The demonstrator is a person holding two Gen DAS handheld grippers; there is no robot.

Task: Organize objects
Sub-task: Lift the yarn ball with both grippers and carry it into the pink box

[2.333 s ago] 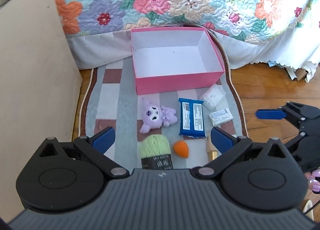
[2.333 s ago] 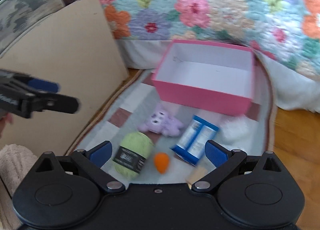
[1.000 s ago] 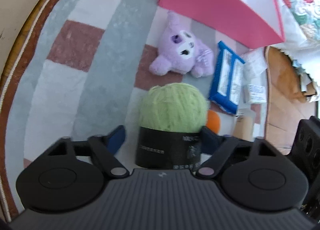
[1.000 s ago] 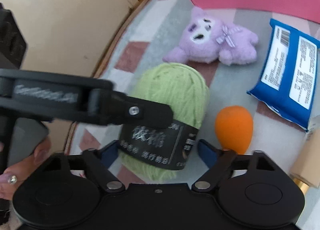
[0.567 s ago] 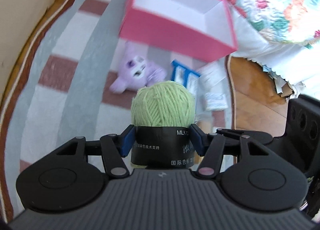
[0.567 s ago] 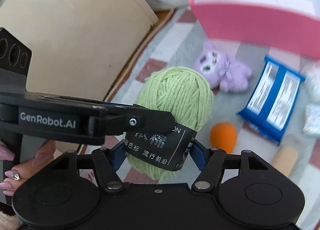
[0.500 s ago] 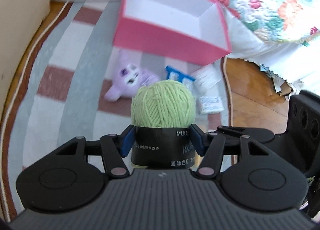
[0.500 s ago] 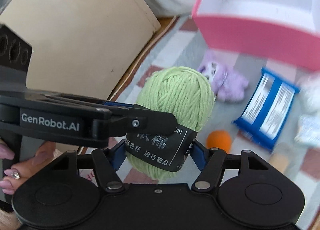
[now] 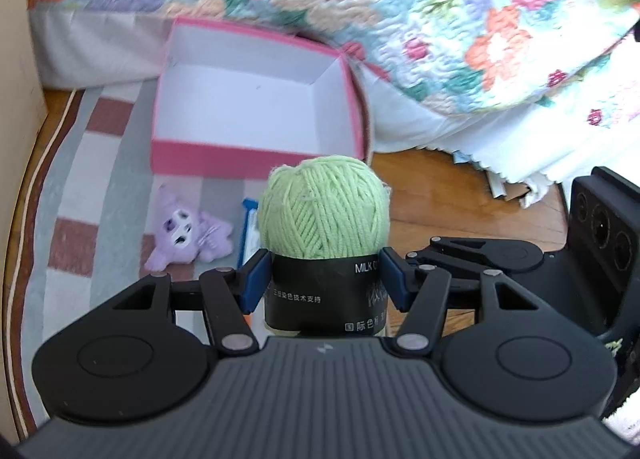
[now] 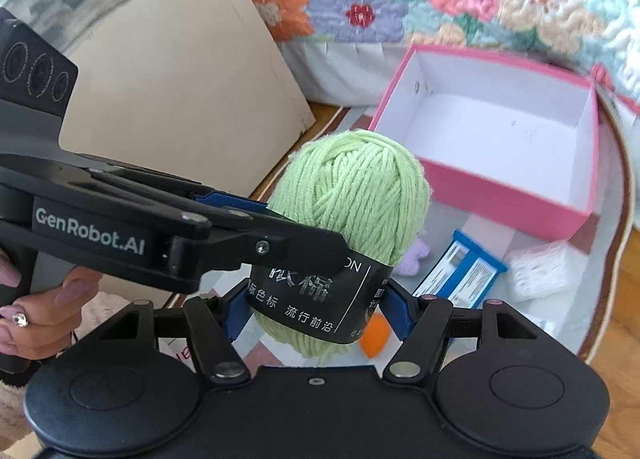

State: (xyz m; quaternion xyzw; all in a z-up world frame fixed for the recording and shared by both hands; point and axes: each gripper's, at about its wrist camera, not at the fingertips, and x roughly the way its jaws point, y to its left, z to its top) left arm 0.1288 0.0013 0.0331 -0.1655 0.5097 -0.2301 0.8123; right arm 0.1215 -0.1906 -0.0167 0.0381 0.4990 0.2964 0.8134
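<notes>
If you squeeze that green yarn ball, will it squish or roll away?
The yarn is probably soft and light: it is loose wound strands, so it would likely squish. Both the left gripper and the right gripper pinch its black band, which looks firmer. Set down, its rounded shape might roll.

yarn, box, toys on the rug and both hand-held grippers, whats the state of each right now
green yarn ball: lifted off the rug, clamped on its black label
left hand-held gripper: shut on yarn
right hand-held gripper: shut on yarn
pink box: open, empty
purple plush toy: lying on rug
blue packet: flat on rug
</notes>
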